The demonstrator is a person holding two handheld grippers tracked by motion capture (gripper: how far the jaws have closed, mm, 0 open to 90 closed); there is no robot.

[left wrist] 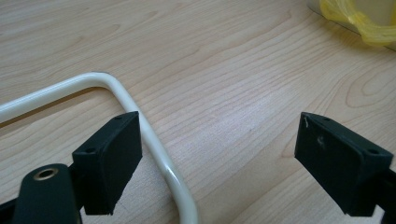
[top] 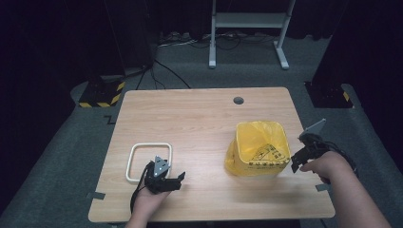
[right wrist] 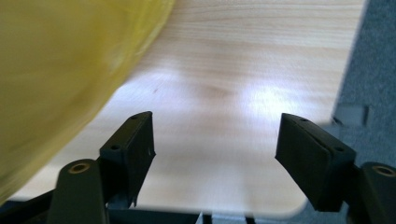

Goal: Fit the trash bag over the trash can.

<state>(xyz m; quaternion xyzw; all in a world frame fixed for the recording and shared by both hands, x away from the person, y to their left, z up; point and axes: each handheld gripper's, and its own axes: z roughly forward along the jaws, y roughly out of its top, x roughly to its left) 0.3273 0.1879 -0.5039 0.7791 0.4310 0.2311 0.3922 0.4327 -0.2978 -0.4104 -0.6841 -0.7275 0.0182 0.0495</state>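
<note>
The bin [top: 258,148], lined with a yellow bag, is seen standing on the right half of the surface [top: 199,123], its square mouth open upward and the bag's slack bunched round its base. In the high view it is flanked closely on its right by the right hand-held gripper [top: 295,159], which is held just beside the bin's right wall and above the surface's right edge. In the right gripper view the yellow bag [right wrist: 60,79] is shown blurred at the left, outside the left jaw, with bare wood between the jaws; the jaws are spread and nothing is pinched. Contact with the bag cannot be judged through the blur, though a gap appears likely.

Well apart, on the left half, a white frame [top: 148,161] of bent tube is laid flat, its shape a rounded square. The left hand-held gripper [top: 175,179] is rested at the frame's near right corner. In the left gripper view the tube [left wrist: 154,140] is seen running just inside the left jaw, its long run pointing away from the camera before it bends left; these jaws are spread too and are not pressed on the tube.

The bin thus lies to the left of the right hand-held gripper, which is by far the nearer one. Any grasp of the bin's rim would be judged to call for a short move leftward.
</note>
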